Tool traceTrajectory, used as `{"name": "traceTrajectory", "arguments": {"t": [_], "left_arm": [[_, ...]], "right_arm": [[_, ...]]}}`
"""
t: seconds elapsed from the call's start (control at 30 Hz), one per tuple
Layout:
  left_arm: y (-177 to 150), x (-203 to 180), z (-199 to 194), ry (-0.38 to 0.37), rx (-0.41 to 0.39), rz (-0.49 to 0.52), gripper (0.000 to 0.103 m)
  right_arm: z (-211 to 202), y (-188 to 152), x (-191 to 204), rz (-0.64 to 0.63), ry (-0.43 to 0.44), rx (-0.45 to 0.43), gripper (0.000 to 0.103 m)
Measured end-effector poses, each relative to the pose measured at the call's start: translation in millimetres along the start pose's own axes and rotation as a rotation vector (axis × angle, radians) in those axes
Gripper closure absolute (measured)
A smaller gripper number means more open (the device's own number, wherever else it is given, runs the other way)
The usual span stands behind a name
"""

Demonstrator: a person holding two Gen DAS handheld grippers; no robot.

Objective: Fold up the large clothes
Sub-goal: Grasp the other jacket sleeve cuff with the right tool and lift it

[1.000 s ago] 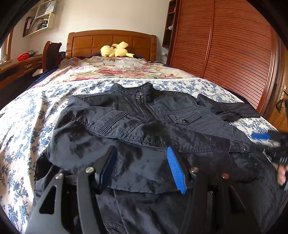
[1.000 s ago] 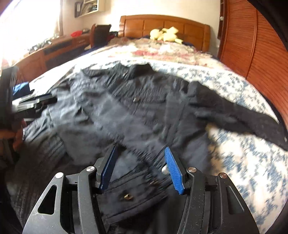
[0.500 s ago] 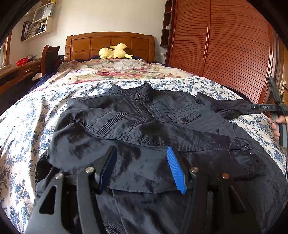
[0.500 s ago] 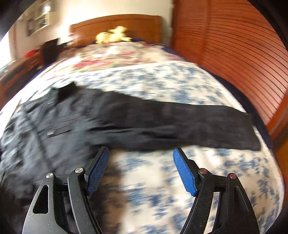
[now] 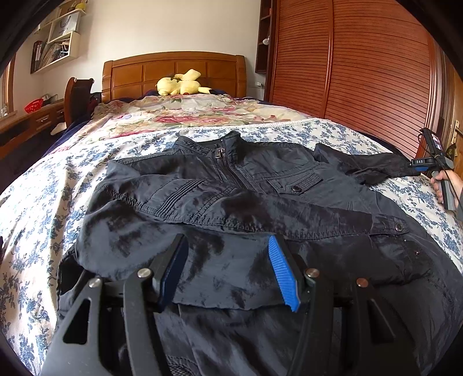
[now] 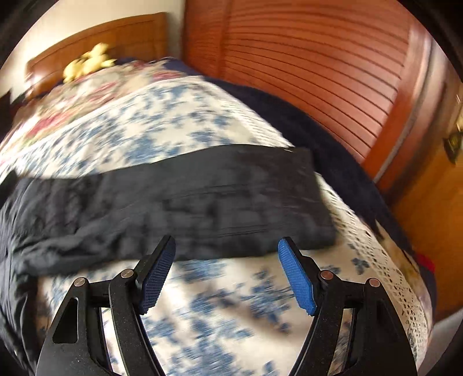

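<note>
The dark jacket [image 5: 237, 208] is spread front-up on the floral bed [image 5: 43, 202], one sleeve already folded across, while the empty, wide-open right gripper [image 6: 227, 277] is aimed at the outstretched sleeve [image 6: 202, 202], presumably to fold it, and the left gripper [image 5: 228, 272] is held open, gripping nothing, above the hem.

We see a bed [image 5: 43, 185] under a blue-flowered sheet, with a rose-patterned quilt [image 5: 196, 111] across its far half; behind it stands a panelled wooden headboard [image 5: 173, 72], a yellow plush toy [image 5: 181, 85] lying at its foot; a slatted wooden wardrobe [image 5: 376, 75] fills the right wall; the back wall [image 5: 162, 26] is pale; white shelves [image 5: 59, 37] with books hang upper left, above a wooden counter [image 5: 29, 115] that carries a red basket [image 5: 33, 105]; a chair [image 5: 76, 95] stands beside it; daylight falls from the left.
</note>
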State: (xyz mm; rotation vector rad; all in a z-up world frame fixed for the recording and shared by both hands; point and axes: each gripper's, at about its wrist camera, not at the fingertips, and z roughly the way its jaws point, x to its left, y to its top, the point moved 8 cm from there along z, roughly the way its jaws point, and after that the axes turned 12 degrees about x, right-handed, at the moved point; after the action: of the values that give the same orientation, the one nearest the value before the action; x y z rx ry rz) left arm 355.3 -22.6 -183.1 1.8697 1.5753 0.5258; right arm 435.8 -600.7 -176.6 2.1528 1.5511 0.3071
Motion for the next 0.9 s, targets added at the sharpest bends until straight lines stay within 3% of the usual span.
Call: {"name": "traceTrajectory", "arguments": {"t": [0.2,0.4,0.63,0.73,0.8,0.9], "left_arm": [[0,-1,1,-0.004,0.004,0.004,0.046],[0,-1,1,-0.002,0.006,0.006,0.046],[0,-2,1,-0.002,0.005,0.006,0.046],[0,-1,1,-0.003,0.004,0.005,0.046],[0,-1,1,-0.003,0.005,0.005,0.046],[0,-1,1,-0.001,0.006,0.007,0.046]], "right_arm": [[9,6,-33,0.155,0.064,0.023,0.028],[21,9,-38,0.211,0.090,0.048,0.027],[41,11,-30,0.130,-0.036,0.094,0.030],[43,10,-23,0.094,-0.060,0.103,0.047],[42,9,-15,0.064,-0.048,0.101,0.072],[40,6,-1,-0.014,-0.087,0.102,0.081]]}}
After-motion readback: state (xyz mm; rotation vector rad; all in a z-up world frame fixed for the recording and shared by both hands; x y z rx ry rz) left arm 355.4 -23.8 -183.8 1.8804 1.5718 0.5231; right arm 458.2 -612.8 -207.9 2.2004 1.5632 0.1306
